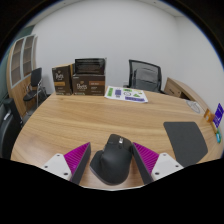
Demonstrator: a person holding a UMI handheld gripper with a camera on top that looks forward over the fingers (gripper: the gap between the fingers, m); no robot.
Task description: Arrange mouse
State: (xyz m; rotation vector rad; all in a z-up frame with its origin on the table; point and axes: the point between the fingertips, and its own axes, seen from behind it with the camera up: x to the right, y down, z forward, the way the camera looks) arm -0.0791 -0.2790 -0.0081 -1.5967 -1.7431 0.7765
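A black computer mouse (110,160) sits between my two fingers, its sides against both magenta pads (76,157). My gripper (111,168) is shut on the mouse and holds it over the near edge of the wooden table (100,120). A dark grey mouse mat (187,142) lies on the table to the right, beyond the right finger.
Cardboard boxes (82,78) stand at the table's far side with a black box on top. Papers (128,95) lie beside them. Black chairs stand at the back right (146,73) and at the left (22,92). A small colourful box (216,116) is at the far right.
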